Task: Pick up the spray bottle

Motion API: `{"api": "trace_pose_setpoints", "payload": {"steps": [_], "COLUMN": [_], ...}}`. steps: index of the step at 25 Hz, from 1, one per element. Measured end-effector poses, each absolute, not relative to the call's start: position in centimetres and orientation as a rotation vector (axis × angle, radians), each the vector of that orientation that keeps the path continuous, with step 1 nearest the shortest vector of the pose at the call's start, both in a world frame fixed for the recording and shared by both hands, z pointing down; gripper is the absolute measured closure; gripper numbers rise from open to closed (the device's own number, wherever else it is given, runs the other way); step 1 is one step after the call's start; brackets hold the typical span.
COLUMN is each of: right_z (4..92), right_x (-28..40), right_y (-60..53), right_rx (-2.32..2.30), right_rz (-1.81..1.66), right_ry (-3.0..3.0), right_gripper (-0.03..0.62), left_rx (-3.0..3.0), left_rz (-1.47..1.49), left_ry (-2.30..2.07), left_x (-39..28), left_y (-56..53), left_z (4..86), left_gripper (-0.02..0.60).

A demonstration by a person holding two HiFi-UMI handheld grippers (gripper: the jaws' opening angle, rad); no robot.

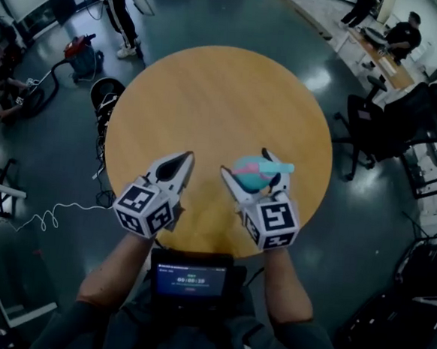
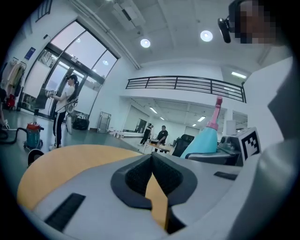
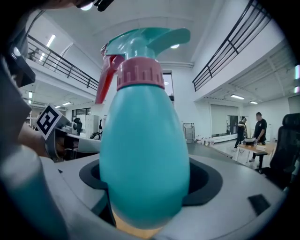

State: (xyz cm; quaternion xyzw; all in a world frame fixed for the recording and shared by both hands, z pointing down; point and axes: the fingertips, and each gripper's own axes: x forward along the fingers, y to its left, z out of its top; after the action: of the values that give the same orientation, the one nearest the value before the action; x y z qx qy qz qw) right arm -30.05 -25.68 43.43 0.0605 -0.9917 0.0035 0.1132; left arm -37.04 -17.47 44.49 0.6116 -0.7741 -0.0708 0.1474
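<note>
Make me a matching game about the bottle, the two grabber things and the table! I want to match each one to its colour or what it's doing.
Things:
1. spray bottle
2. left gripper
3. right gripper
4. table

Colour or state:
a. shut, with nothing in it
b. round and orange-brown
c. teal, with a pink collar
d. closed around the bottle

Right pairs: 1-c, 2-a, 3-d, 4-b
</note>
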Motion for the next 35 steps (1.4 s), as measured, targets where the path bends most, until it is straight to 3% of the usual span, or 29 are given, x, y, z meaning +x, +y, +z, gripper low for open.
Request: {"api": "trace_pose_setpoints", "payload": {"steps": [16,24,35], "right_z": [38.5,37.3,36.5], "right_x": [-25.8,-16.9,-1.4], "right_y": [-24.2,-26.9,-28.0], "right_rx": [0.312,0.627,1.11], "right_rz": [-0.055,-0.088,-0.003], "right_ry": [-2.959,-2.919,-2.792], "right_gripper": [0.155,0.155,0.155], "left_rx": [1.931,2.161,2.563], "left_rz": [-0.114,-0.052,0.057], "left_ry": [-2.205,-1.998,-1.59], "left_x": [-33.2,-25.6,-9.8], "left_y": [-16.5,-21.0,-26.1], "left_z": [39.7,39.1,37.3], "left_gripper": [0.578,0.578,0.578]}}
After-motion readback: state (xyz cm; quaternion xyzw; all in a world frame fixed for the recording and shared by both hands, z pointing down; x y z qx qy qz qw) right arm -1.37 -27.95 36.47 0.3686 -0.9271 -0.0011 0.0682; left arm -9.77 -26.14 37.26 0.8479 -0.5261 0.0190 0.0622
